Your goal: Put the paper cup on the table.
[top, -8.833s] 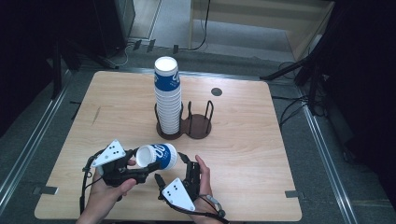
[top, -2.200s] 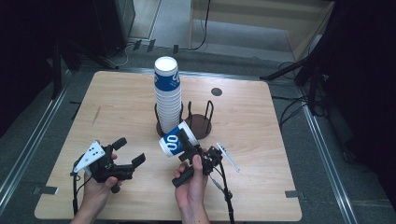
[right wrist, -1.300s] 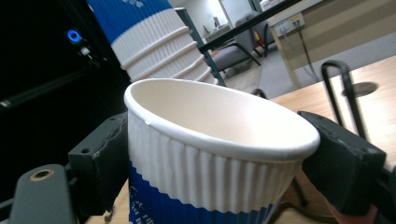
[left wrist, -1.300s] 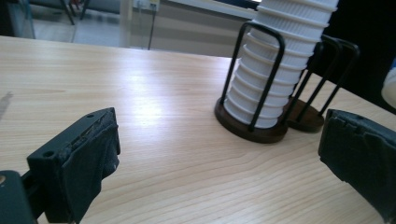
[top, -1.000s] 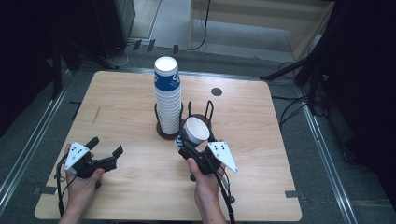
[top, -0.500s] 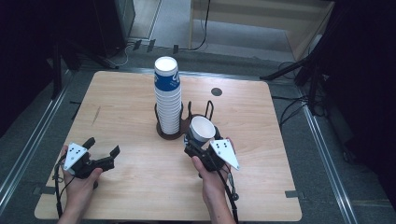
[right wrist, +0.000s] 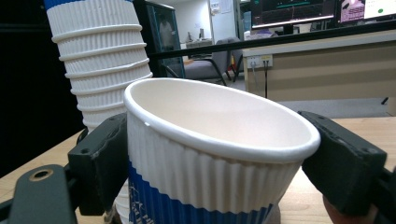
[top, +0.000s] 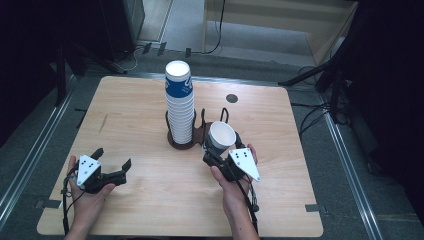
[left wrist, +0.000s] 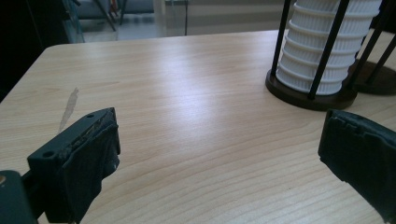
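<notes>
On the wooden bench (top: 150,100) a tall stack of paper cups (top: 180,102), white ribbed with a blue band at the top, stands in the left ring of a dark wire cup holder (top: 192,135) near the middle of the bench. The right gripper (top: 220,150) holds a single paper cup (top: 221,137) between its two jaws, mouth up and tilted a little toward the near side, just to the right of the stack and over the right ring of the holder; whether the cup touches the holder I cannot tell. In the right gripper view the jaws press on both sides of the ribbed wall of this cup (right wrist: 210,158), which is white with blue print lower down, and the stack (right wrist: 100,65) rises close behind it on the left. The left gripper (top: 111,165) is at the near left part of the bench, well apart from the holder, with its jaws wide and holding nothing. In the left gripper view the bare wood lies between the two jaws, and the base of the holder (left wrist: 308,95) with the stack (left wrist: 327,46) in it is at the far right.
</notes>
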`<state>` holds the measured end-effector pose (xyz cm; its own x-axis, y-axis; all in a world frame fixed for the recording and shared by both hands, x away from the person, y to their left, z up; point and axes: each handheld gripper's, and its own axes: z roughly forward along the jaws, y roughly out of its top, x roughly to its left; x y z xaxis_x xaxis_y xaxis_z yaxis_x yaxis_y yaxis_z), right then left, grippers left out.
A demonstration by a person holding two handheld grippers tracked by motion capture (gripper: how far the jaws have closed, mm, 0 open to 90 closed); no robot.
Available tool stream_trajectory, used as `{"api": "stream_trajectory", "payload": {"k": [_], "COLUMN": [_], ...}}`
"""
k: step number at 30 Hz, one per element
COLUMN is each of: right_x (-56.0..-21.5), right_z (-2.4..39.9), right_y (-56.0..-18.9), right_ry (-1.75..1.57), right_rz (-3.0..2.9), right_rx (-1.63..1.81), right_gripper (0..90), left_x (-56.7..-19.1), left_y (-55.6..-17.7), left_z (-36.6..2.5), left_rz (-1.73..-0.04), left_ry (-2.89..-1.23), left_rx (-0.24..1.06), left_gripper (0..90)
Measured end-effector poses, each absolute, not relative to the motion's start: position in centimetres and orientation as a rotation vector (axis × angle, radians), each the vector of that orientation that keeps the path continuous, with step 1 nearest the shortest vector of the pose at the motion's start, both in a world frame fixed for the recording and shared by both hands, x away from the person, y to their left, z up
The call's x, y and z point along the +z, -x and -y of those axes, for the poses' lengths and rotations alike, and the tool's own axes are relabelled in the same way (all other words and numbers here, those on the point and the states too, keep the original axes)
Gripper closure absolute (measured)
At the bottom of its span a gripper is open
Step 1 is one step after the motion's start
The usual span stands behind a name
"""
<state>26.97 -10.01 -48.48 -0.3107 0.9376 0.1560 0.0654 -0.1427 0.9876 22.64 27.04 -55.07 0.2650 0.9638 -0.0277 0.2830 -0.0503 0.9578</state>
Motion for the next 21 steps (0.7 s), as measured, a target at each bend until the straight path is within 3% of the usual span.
{"api": "stream_trajectory", "payload": {"k": [6,21], "right_x": [-48.9,-49.9], "right_z": [10.5,12.6], "right_y": [-27.4,-29.1], "right_ry": [-1.176,-1.198], "right_rz": [-1.403,-1.397], "right_rx": [1.509,1.458], "right_gripper": [14.5,14.4], "left_x": [-55.1,-55.1], "left_y": [-22.7,-22.6], "left_z": [-27.7,-27.6], "left_rz": [-1.233,-1.232], "left_ry": [-1.493,-1.507], "left_rx": [0.801,0.814], "left_gripper": [0.0,0.0]}}
